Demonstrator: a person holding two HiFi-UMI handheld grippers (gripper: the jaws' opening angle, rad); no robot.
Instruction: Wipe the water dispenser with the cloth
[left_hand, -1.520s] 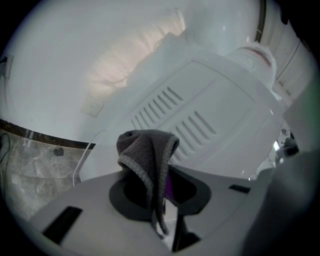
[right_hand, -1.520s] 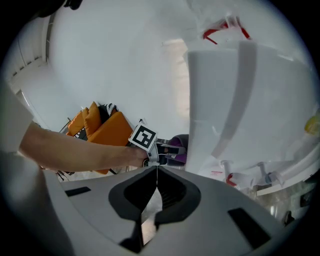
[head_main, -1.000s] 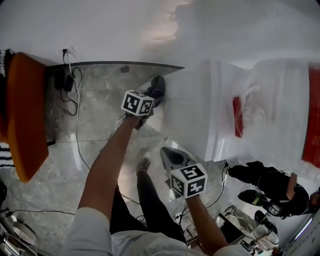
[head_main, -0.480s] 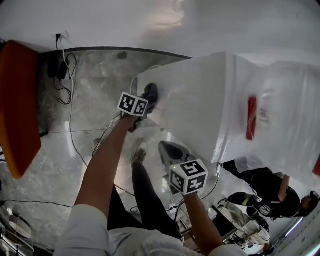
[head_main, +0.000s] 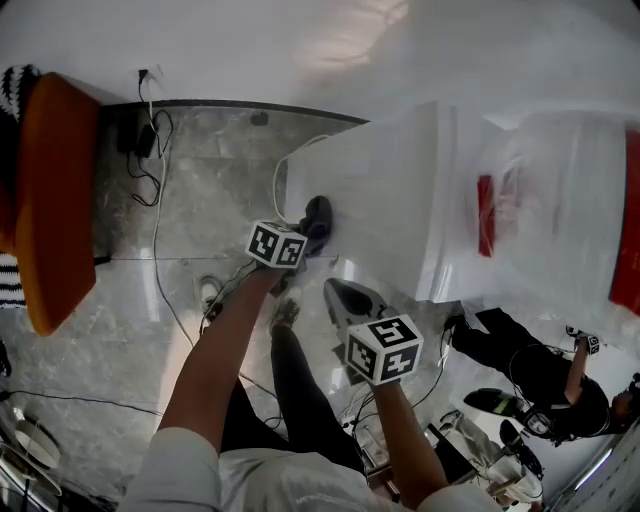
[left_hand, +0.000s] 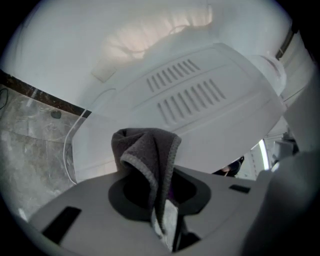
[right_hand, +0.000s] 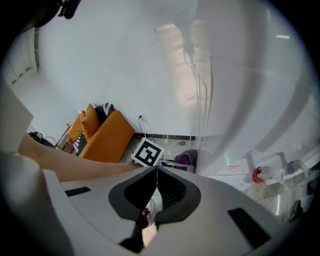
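The white water dispenser (head_main: 385, 200) stands at the centre right of the head view, with a clear bottle (head_main: 560, 200) on top. My left gripper (head_main: 303, 238) is shut on a dark grey cloth (head_main: 317, 220) and holds it against the dispenser's left side. In the left gripper view the grey cloth (left_hand: 147, 155) hangs out of the shut jaws in front of the vented white panel (left_hand: 190, 97). My right gripper (head_main: 345, 300) is shut and empty, below the dispenser's near corner. The right gripper view shows its jaws closed together beside the white dispenser wall (right_hand: 240, 100).
An orange sofa (head_main: 45, 200) stands at the left. Black cables and a plug (head_main: 140, 140) lie on the marble floor by the wall. A white cord (head_main: 285, 165) runs behind the dispenser. Another person in black (head_main: 535, 370) is at the lower right.
My left gripper has slid the cloth down the dispenser's left side, toward me. The right gripper has stayed about where it was.
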